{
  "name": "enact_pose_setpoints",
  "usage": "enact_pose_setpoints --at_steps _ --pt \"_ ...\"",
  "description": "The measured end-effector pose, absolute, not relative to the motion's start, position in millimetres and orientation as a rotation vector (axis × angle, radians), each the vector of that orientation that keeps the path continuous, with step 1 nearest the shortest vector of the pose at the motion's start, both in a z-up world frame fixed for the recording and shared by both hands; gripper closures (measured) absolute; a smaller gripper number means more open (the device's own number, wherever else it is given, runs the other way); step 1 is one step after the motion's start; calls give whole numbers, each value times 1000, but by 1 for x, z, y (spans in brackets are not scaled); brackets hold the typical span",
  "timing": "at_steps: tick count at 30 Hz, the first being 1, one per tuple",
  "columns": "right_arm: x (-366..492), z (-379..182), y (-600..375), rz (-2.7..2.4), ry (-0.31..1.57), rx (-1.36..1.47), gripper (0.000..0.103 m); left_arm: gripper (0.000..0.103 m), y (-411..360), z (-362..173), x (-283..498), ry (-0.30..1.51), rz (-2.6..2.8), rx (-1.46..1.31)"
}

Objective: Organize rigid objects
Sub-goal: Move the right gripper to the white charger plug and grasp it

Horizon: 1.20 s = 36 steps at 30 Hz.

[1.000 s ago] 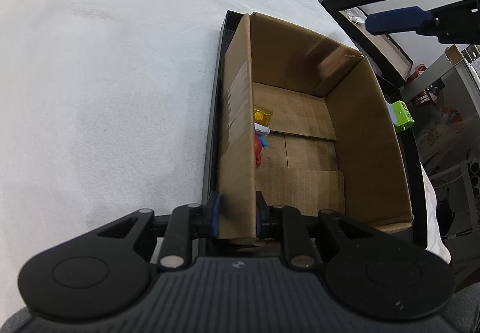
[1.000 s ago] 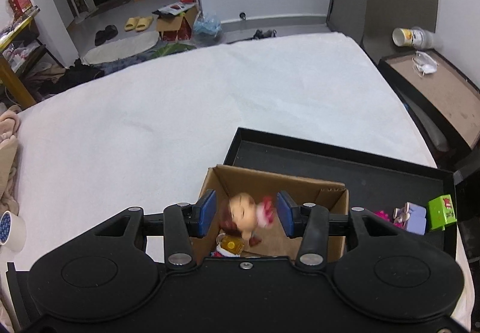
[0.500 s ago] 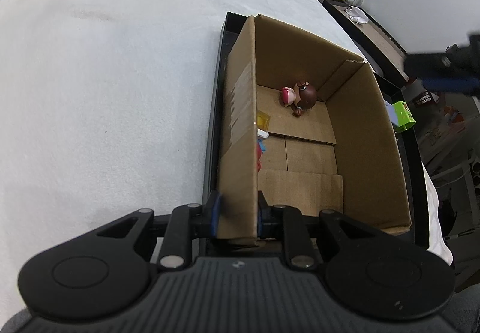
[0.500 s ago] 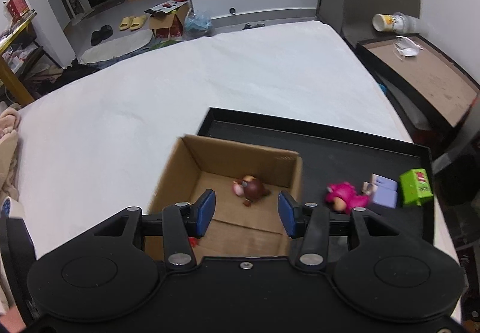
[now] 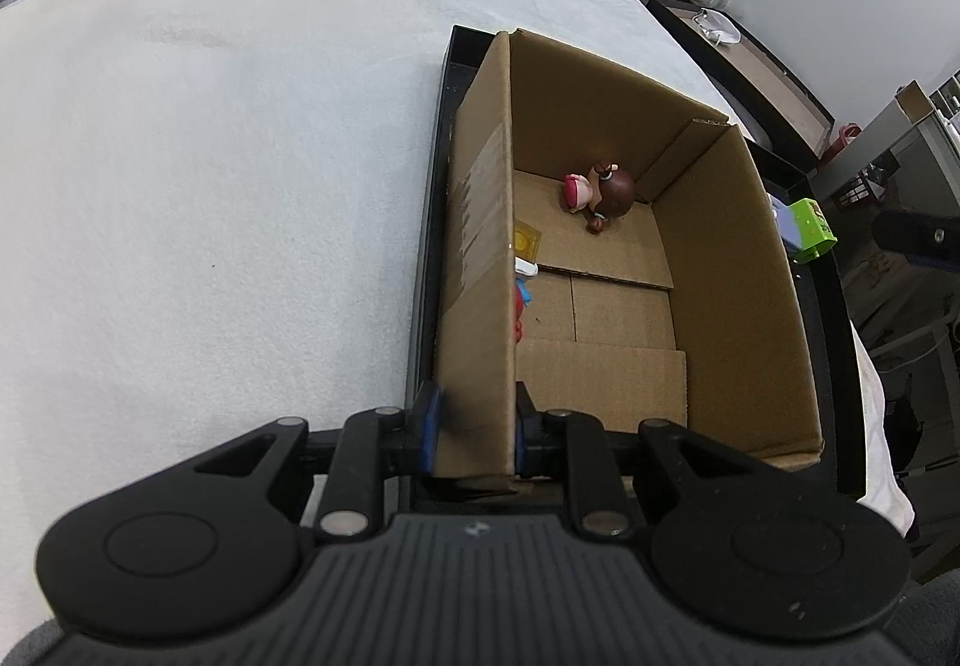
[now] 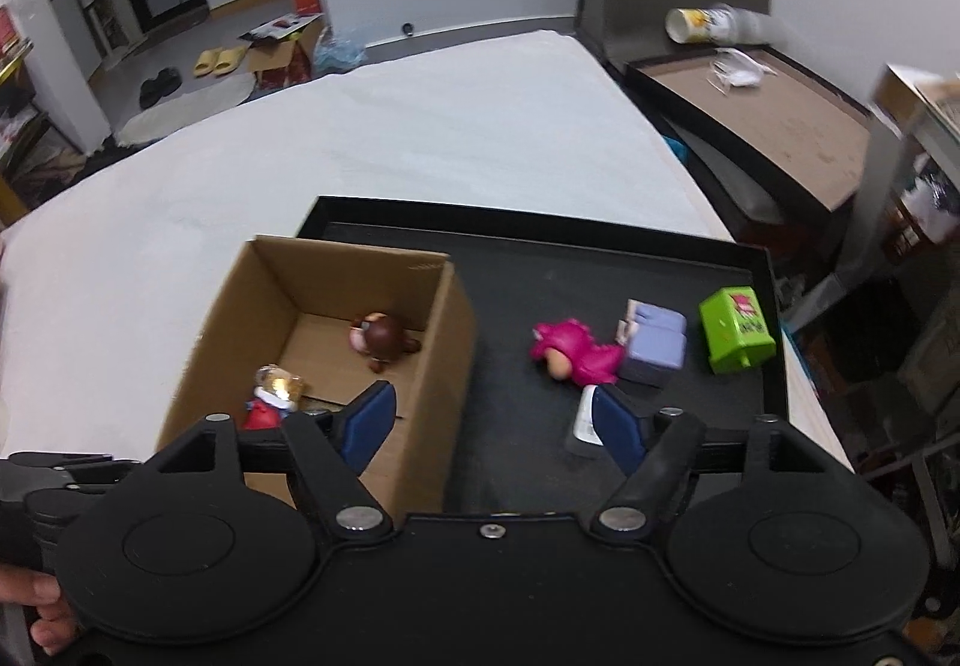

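Observation:
An open cardboard box (image 5: 738, 294) (image 6: 444, 342) stands in a black tray (image 6: 600, 258). My left gripper (image 5: 474, 426) is shut on the box's near left wall. On the box floor lie a brown-haired doll (image 5: 603, 195) (image 6: 381, 339) and a red figure with a yellow piece (image 6: 270, 396). My right gripper (image 6: 489, 420) hangs over the tray beside the box, its jaws opening with nothing between them. Ahead of it on the tray are a pink figure (image 6: 570, 351), a lilac block (image 6: 654, 345), a green toy bin (image 6: 735, 330) (image 5: 810, 228) and a small white piece (image 6: 585, 417).
The tray sits at the right edge of a white-covered table (image 5: 210, 186). Beyond that edge are a brown side table (image 6: 762, 108) with a tipped cup (image 6: 696, 24) and shelving. Part of the right gripper (image 5: 912, 237) shows at the right edge of the left wrist view.
The right gripper dropped the brown-haired doll into the box, moved right over the tray and spread its jaws. The left gripper kept still on the box wall.

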State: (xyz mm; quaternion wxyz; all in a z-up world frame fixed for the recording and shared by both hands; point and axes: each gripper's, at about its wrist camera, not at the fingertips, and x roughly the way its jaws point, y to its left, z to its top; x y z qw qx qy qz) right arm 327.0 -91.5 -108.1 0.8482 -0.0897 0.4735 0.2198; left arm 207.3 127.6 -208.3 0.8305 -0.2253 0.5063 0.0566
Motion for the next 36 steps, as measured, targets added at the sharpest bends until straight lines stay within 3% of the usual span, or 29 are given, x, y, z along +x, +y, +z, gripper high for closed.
enact_pose_setpoints --at_steps 16,36 --pt "343 -165 -156 397 1038 -5 31 82 117 -210 215 1105 165 -427" --pt "349 -210 -154 401 961 51 33 85 110 -211 224 1129 230 -403"
